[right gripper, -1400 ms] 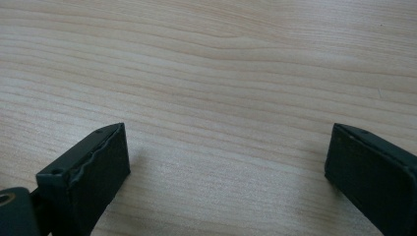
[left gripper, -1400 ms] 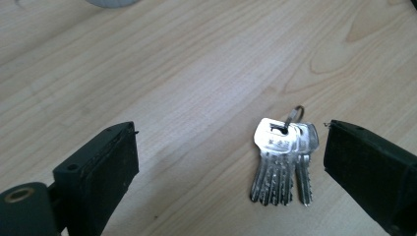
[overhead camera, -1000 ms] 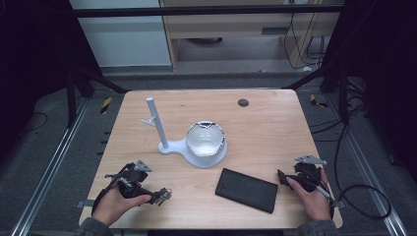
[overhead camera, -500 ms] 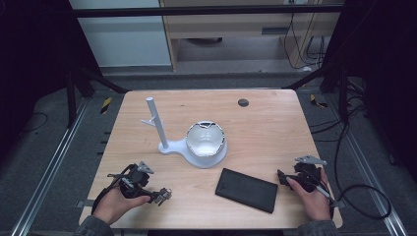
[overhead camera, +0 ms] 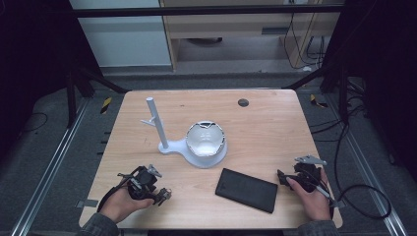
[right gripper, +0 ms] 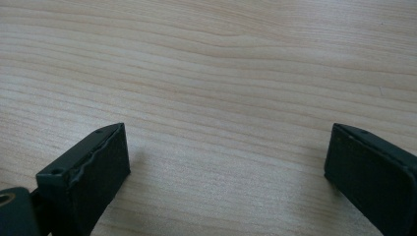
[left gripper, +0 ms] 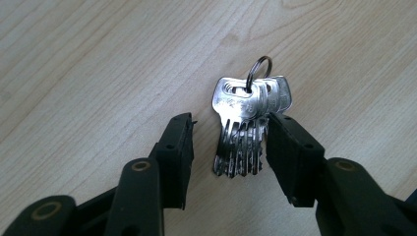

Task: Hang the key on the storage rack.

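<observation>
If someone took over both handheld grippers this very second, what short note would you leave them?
Left gripper: open, jaws either side of the bunch of keys, which lies flat on the table; the right jaw looks close to or touching the keys, no grip yet.
Right gripper: open wide over bare wood, holding nothing.
Nearby: white stand with bowl mid-table, black flat case near the front edge.
Done: left gripper lined up on the keys.
Left: probably close on the keys and lift them.

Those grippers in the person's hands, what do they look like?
Both are black. The left gripper has two blocky flat-faced jaws on arms with brass-coloured rivets. The right gripper carries a grey three-cornered plate and trails a black cable. Grey sleeves show at the wrists.
</observation>
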`<action>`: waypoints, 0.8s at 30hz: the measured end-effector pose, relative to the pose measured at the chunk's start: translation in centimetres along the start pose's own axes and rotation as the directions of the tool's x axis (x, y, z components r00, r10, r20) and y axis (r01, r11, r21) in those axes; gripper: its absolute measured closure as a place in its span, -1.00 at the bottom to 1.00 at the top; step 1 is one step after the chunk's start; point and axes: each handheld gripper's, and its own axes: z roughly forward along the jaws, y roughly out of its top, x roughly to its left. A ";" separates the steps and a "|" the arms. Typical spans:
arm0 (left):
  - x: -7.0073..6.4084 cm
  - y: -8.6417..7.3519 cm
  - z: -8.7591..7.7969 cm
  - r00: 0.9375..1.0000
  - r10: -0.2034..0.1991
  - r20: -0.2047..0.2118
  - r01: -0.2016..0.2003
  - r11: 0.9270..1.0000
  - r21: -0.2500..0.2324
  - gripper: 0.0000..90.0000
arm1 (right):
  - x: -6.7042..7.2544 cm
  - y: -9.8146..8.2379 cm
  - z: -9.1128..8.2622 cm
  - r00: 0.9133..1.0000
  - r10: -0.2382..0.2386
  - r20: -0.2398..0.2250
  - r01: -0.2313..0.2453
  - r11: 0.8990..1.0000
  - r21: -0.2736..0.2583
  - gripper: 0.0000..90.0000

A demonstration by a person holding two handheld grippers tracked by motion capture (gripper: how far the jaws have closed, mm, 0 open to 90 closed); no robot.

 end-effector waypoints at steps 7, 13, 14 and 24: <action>-0.1 0.1 0.1 1.000 0.006 0.011 -0.006 1.000 0.009 0.32 | 0.0 0.0 0.0 1.000 -0.001 0.001 0.001 1.000 0.001 -0.93; -0.1 0.1 0.1 1.000 0.002 0.022 -0.002 1.000 0.013 0.37 | 0.1 0.0 0.0 1.000 -0.002 0.000 0.002 1.000 0.001 -0.93; -0.1 0.1 0.1 1.000 0.006 0.024 -0.007 1.000 0.014 0.38 | 0.1 0.0 0.0 1.000 0.000 -0.001 0.000 1.000 0.001 -0.93; 0.1 -0.1 0.2 1.000 0.009 0.028 -0.009 1.000 0.021 0.39 | 0.1 0.0 0.0 1.000 -0.003 -0.003 0.003 1.000 0.002 -0.93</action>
